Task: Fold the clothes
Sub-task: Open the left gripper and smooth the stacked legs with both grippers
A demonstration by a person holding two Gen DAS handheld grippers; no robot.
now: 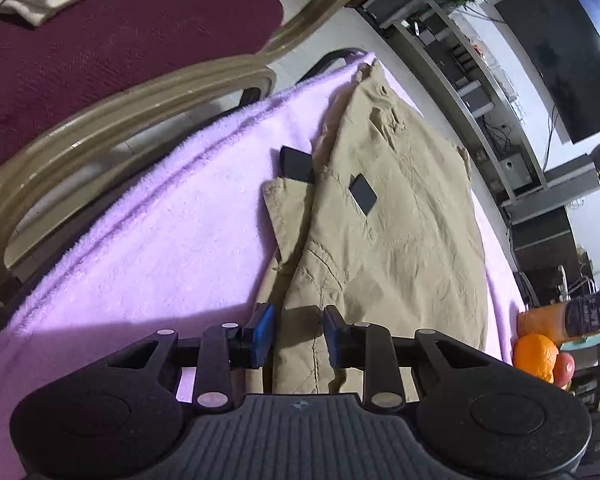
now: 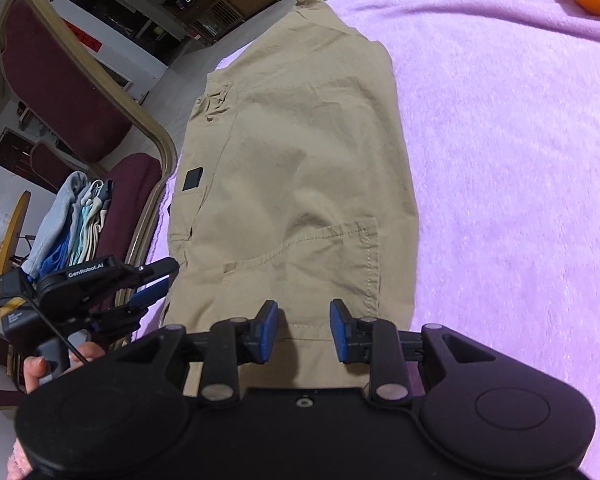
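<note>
Lilac fleece blanket point(image 2: 520, 160) covers the whole tabletop, with broad bare room on the side away from the chair point(image 2: 60, 80). On it lie khaki trousers point(image 2: 300, 168), folded lengthwise, their far edge running close to the blanket's chair-side border. The right gripper point(image 2: 304, 330) sits low over the near hem, blue pads narrowly apart, cloth below them but not pinched. The left gripper point(image 1: 298, 336) straddles the trousers' near edge, jaws likewise narrow. An orange point(image 1: 536, 356) rests at the blanket's corner.
</note>
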